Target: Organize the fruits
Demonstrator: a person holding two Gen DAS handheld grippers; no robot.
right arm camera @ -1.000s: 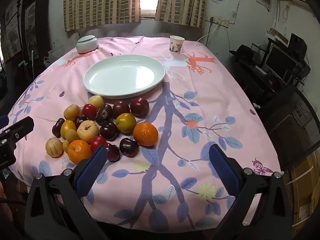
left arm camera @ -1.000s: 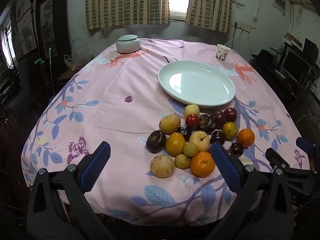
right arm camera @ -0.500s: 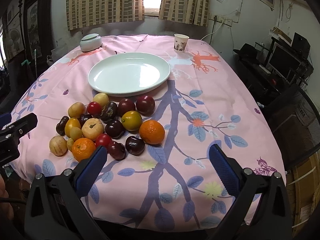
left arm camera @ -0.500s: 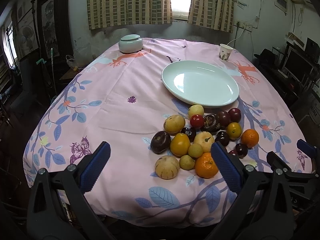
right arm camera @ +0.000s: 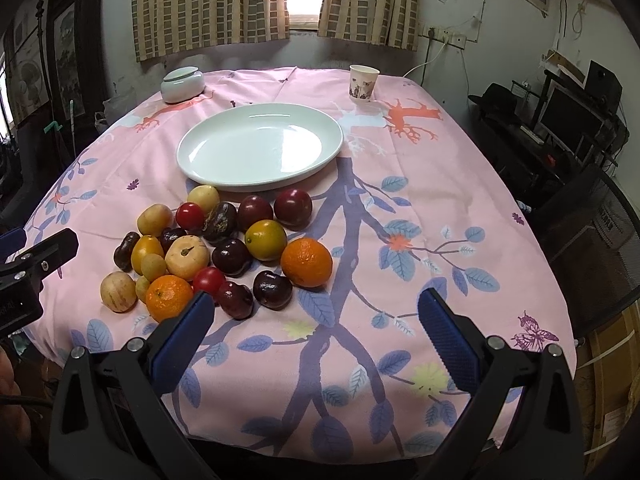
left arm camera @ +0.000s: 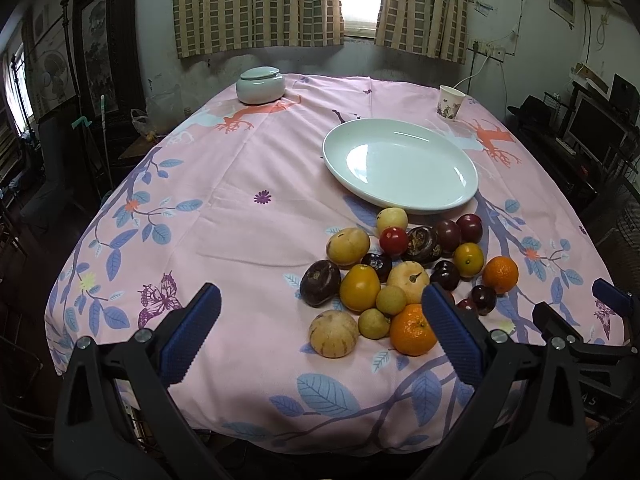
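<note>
At bottom of both frames, my left gripper (left arm camera: 320,330) and right gripper (right arm camera: 314,330) hang wide apart, empty. Mid-frame, touching fruits (left arm camera: 404,272) form a pile; nudging one could roll its neighbours off the cloth. Beyond sits the bare plate (left arm camera: 460,194).

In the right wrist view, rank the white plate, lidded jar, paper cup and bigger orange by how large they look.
1. white plate
2. bigger orange, though nearness inflates it
3. lidded jar
4. paper cup

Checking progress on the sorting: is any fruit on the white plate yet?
No, the white plate is bare, and the fruits all lie in a cluster on the tablecloth in front of it.
</note>
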